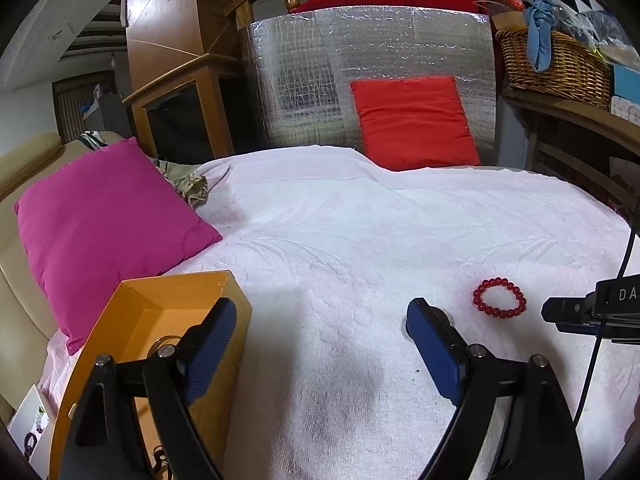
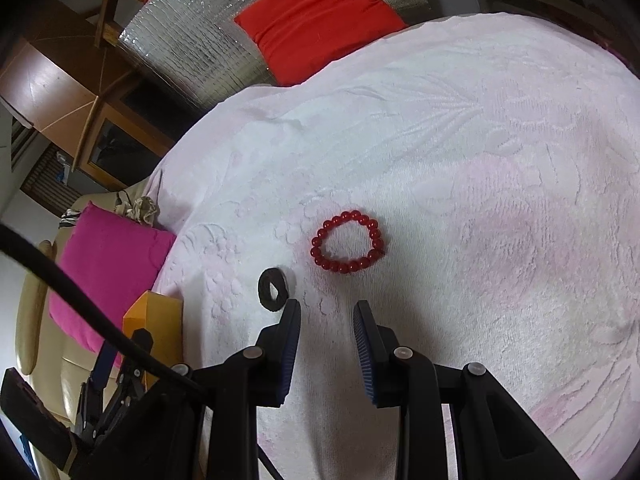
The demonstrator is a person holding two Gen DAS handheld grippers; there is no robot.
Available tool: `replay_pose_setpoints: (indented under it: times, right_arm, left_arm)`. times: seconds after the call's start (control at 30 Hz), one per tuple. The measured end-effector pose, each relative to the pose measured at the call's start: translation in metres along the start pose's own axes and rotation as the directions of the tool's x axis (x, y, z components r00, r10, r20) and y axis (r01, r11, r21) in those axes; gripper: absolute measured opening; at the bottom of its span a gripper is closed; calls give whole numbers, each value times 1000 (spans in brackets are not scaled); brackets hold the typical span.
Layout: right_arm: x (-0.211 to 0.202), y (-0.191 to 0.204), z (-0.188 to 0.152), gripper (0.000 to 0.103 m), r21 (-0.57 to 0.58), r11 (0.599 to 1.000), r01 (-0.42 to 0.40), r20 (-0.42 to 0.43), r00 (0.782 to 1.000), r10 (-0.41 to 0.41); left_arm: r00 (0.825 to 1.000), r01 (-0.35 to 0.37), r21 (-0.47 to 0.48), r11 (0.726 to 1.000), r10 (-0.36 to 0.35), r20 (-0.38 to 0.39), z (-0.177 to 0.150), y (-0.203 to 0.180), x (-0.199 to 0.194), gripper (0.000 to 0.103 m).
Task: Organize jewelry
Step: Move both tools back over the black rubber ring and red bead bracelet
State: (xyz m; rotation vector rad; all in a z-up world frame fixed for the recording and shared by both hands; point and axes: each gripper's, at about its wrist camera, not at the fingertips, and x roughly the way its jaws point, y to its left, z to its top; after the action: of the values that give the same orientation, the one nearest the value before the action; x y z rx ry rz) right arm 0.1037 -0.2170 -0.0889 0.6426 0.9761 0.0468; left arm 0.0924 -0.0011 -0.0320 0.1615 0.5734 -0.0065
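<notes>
The red bead bracelet [image 2: 347, 241] lies flat on the white towel [image 2: 480, 160], a dark ring [image 2: 274, 289] just beside it, both apart from the orange box [image 1: 160, 312], likely their destination. The right hand-held gripper [image 2: 326, 312] hangs near them, spread and empty. The left hand-held gripper [image 1: 322, 320], spread wide and empty, hangs by the box; open towel surrounds everything.

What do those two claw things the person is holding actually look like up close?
Each hand-held gripper is a black plastic frame with angular linkage arms joined by round silver pivot pins. The left hand-held gripper ends in two flat fingers faced with dark blue ribbed pads; the right hand-held gripper has the same. A thick black cable trails beside the right one. White letters "DA" mark its body.
</notes>
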Motion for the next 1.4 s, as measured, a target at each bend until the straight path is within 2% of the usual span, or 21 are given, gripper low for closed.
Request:
replay_pose_setpoints:
  times: [0.37,0.67,0.87,0.97,1.17,1.4]
  right_arm:
    - [-7,-10,2,30,41,999,9,17,1000,-10]
    - [-6,-14,11,30,47,999,18,15,1000,-18]
    - [-6,-14,5,30,3,999,37,14,999,-37]
    - [-3,-17,6,30,14,1000,20,-4,1000,-20]
    - [-5,-10,4,30,-33,999,25,9,1000,-24]
    - [-8,-13,5,30,-25,999,23,15,1000,-23]
  left_arm:
    - [998,33,-8,999,-34,-58,-2,-6,23,88]
    - [999,-4,75,997,7,-41,-3,-25,25,88]
    - [1000,-13,89,996,14,-13,-4,-30,18,88]
    - [999,-24,106,994,27,-19,-7,-32,19,88]
    - [999,-26,116,993,29,-21,-10,-34,17,88]
    - [999,-13,132,991,17,-30,-12,-39,16,88]
